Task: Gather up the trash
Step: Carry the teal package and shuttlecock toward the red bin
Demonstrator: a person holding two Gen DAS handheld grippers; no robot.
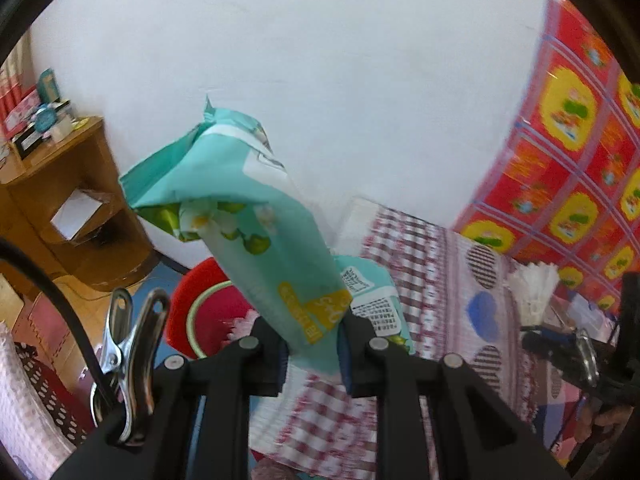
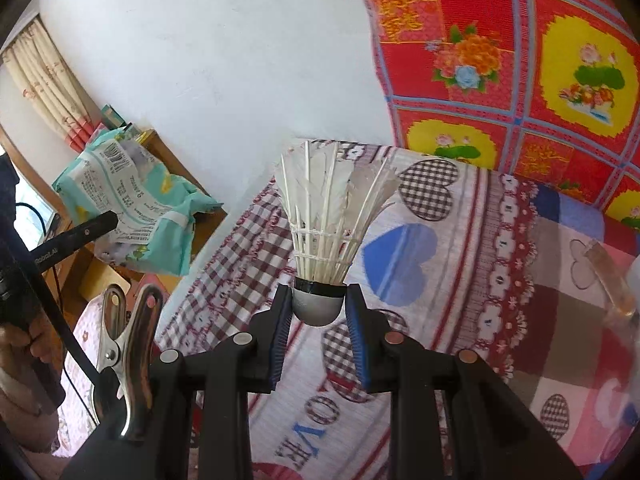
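Observation:
In the left wrist view my left gripper [image 1: 313, 338] is shut on the lower end of a crumpled teal wrapper [image 1: 236, 216] with a yellow label, which sticks up in front of the white wall. A red bin [image 1: 208, 312] with a pale green rim shows below and behind the wrapper, on the floor beside the bed. In the right wrist view my right gripper [image 2: 319, 310] is shut on the grey cork of a white feather shuttlecock [image 2: 328, 216], feathers pointing up. The same teal wrapper [image 2: 132, 200] and the left gripper's black finger [image 2: 76, 236] appear at the left of that view.
A bed with a checked, heart-patterned sheet [image 2: 460, 264] lies under both grippers. A red and yellow flowered quilt [image 2: 520, 72] is piled at its far right. A wooden corner shelf [image 1: 76, 200] with boxes stands at the left by the wall. A person's hand [image 2: 20, 344] holds the left gripper.

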